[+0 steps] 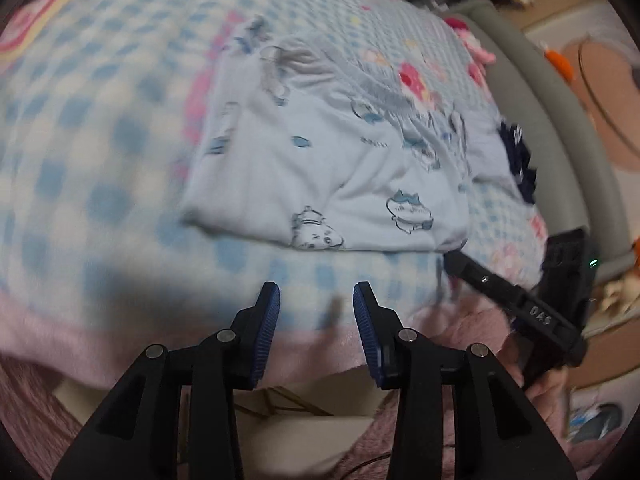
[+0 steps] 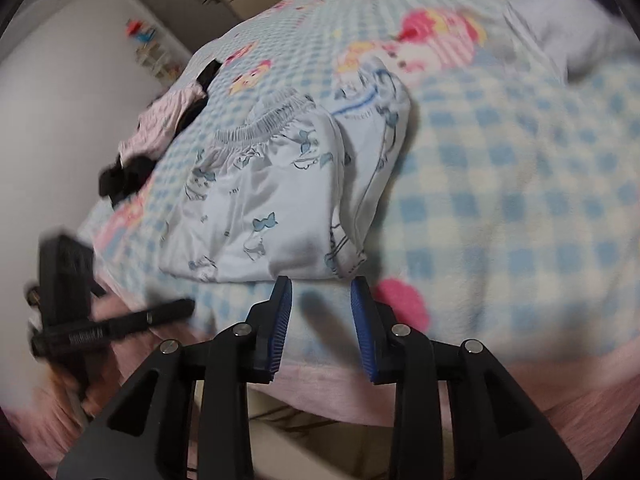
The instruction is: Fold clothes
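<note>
left gripper (image 1: pixel 316 292): jaws spread, nothing held, hung over the blanket's pink edge just short of the folded pyjamas (image 1: pixel 332 176) | right gripper (image 2: pixel 321 286): jaws parted, empty, tips just before the pyjamas' near hem | pyjamas: folded, laid on the checked blanket (image 2: pixel 500 200) | dark clothes (image 2: pixel 128 176): heaped beyond the pyjamas, apart

Count: 1 folded pale-blue pajama garment (image 1: pixel 336 184), printed. 1 checked blanket (image 1: pixel 100 128) over 1 bed. 2 tools: left tool (image 1: pixel 316 300), right tool (image 2: pixel 321 296). 1 pink-and-black clothes pile (image 2: pixel 160 128) at far edge. 1 dark item (image 1: pixel 518 160), type unclear.
</note>
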Demonstrator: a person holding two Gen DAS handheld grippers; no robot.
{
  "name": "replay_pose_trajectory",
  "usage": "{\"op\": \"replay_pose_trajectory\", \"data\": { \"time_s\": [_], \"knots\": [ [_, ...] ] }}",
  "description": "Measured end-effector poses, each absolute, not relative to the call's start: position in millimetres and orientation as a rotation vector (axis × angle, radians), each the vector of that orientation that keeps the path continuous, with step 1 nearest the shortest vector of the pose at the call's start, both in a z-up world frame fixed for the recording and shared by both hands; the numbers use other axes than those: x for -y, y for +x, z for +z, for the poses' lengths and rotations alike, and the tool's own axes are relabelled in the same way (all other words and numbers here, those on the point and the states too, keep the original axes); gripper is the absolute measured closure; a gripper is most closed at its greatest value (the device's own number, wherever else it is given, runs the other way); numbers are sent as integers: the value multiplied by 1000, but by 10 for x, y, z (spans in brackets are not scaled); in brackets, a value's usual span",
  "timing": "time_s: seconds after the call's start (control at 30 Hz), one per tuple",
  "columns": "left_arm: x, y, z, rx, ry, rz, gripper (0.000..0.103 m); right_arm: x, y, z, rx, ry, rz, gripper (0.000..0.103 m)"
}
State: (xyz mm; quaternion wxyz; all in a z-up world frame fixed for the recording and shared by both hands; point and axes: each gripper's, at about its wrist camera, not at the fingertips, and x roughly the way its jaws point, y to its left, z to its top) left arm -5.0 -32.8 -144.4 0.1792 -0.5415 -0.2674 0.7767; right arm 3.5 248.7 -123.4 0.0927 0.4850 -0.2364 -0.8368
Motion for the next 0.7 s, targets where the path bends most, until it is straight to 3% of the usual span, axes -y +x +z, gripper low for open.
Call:
{"op": "replay_pose_trajectory", "data": {
  "time_s": [0.17,0.27,0.33,0.4,0.47,0.5,0.7],
  "knots": [
    [695,-159,-1520,1033,-1448,2227,64,-2448,9,-1269,775,1456,-2465,72],
    [720,-259,-1567,1082,-1441,2234,69,-2474,-23,-1259,843,1436,-2490,71],
    [691,-301,-1558,1061,-1429,2265,74,-2492,-45,-1252,890,1422,-2506,73],
    [656,-339,-1534,1020,-1426,2313,86,-2510,-66,-1246,936,1407,-2522,78],
    [649,-350,-1504,962,-1431,2355,92,-2527,-88,-1239,983,1392,-2537,92],
    [646,-356,-1489,933,-1433,2376,93,-2536,-99,-1235,1006,1384,-2544,93],
    [643,-338,-1326,775,-1412,2495,94,-2339,-30,-1112,668,1430,-2680,97]
  ]
}}
